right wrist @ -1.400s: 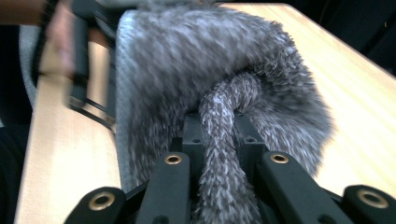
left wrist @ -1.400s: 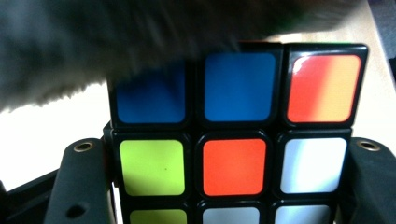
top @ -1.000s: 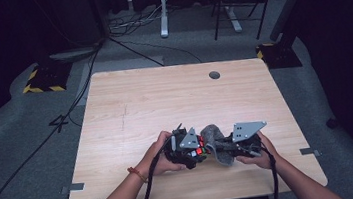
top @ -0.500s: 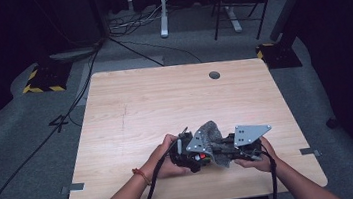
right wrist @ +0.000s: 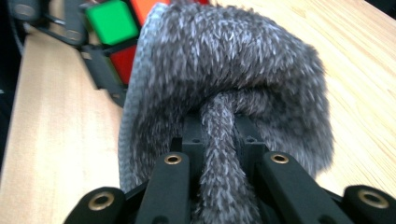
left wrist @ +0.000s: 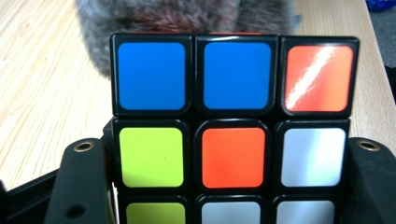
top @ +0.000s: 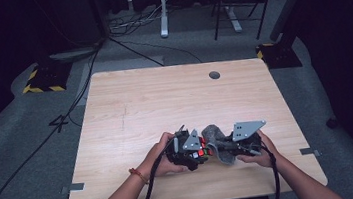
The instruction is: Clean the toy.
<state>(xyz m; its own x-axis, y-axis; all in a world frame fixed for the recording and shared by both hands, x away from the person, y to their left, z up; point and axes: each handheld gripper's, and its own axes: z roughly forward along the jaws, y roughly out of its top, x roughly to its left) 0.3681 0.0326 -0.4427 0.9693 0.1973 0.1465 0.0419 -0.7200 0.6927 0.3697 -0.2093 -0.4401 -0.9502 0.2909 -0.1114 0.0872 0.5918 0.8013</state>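
Puzzle cube [left wrist: 232, 135] sits pinched between the jaws of your left tool [top: 189, 151], low over the tabletop [top: 165, 106] near its front edge. Your right tool [top: 240, 145] pinches a grey fuzzy cloth [right wrist: 229, 102] touching the cube.

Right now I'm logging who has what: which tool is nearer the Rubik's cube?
Left. The left tool is shut on the Rubik's cube, one jaw on each side. The right tool, beside the cube, is shut on the grey furry cloth.
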